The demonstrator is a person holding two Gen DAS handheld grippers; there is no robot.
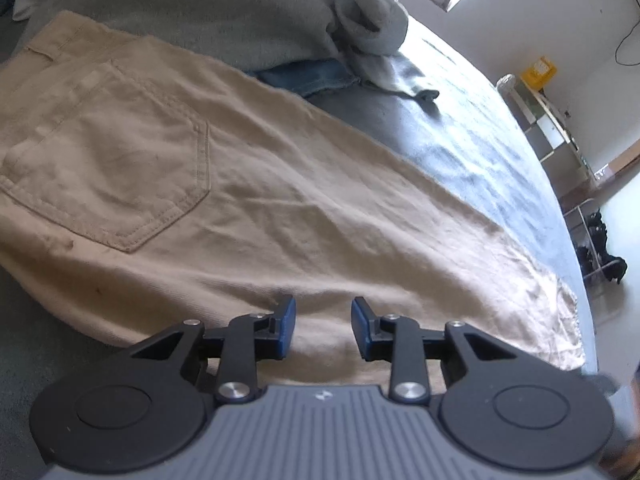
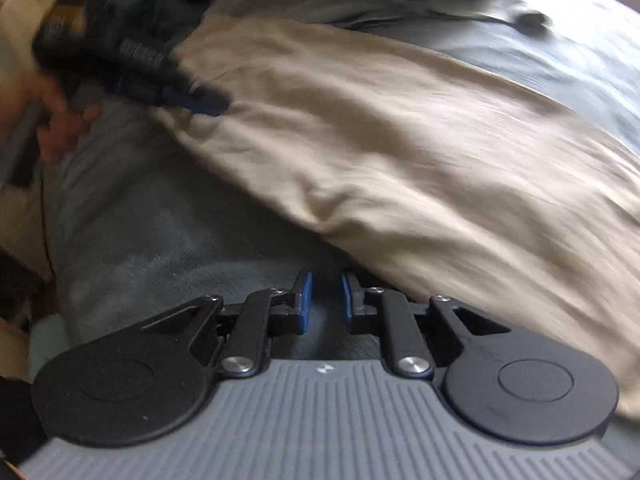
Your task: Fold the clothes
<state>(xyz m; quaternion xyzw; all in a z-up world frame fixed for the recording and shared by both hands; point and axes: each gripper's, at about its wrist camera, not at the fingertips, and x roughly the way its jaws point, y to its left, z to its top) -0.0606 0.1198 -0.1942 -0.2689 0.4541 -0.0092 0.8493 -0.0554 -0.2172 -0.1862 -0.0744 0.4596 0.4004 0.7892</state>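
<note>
Beige trousers (image 1: 248, 184) lie flat on a grey blanket (image 1: 460, 128), back pocket (image 1: 120, 168) up and the leg running to the right. My left gripper (image 1: 323, 320) hovers over the trousers' near edge, its blue pads apart with nothing pinched between them. In the right wrist view the same trousers (image 2: 400, 128) fill the upper right. My right gripper (image 2: 326, 300) stands over bare blanket (image 2: 160, 232) just beside the cloth's edge, with a narrow empty gap between its pads. The left gripper (image 2: 188, 100) shows blurred at the upper left, held by a hand (image 2: 52, 120).
A heap of grey clothing (image 1: 360, 12) and a piece of blue denim (image 1: 312, 76) lie behind the trousers. Beyond the bed's right edge stand a shelf unit (image 1: 560, 136), a yellow object (image 1: 540, 70) and dark shoes (image 1: 600, 248) on a rack.
</note>
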